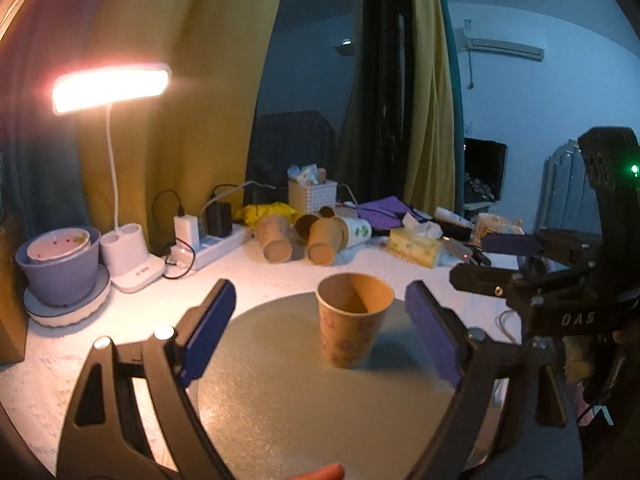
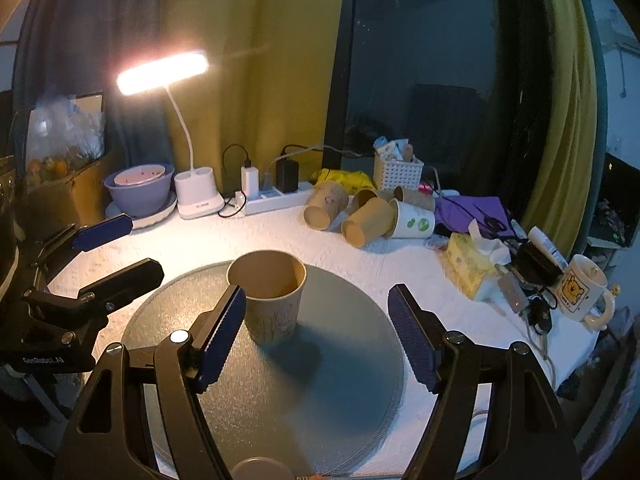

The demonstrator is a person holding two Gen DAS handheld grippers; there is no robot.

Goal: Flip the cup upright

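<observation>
Paper cup (image 1: pixel 352 320) stands upright, mouth up, on a round grey mat (image 1: pixel 280 400) near the middle of the white table (image 1: pixel 60 380). Nothing touches it.

Left gripper (image 1: pixel 320 324): jaws spread wide, blue pads (image 1: pixel 210 328) on either side of the cup with clear gaps, holding nothing. In the right wrist view it sits at the left edge, also parted.

Right gripper (image 2: pixel 316 328): jaws wide, empty. The cup (image 2: pixel 270 296) sits just beyond its left pad (image 2: pixel 222 332), partly hidden by it; contact there cannot be judged. In the left wrist view this gripper (image 1: pixel 492 258) shows at the right, fingers apart.

Far side of table: lit desk lamp (image 2: pixel 164 72), purple bowl (image 2: pixel 138 190) at far left, power strip (image 2: pixel 276 196), a heap of tipped paper cups (image 2: pixel 360 216), white basket (image 2: pixel 396 172), yellow tissue box (image 2: pixel 468 264) to the right, bear mug (image 2: pixel 580 292) at far right.
</observation>
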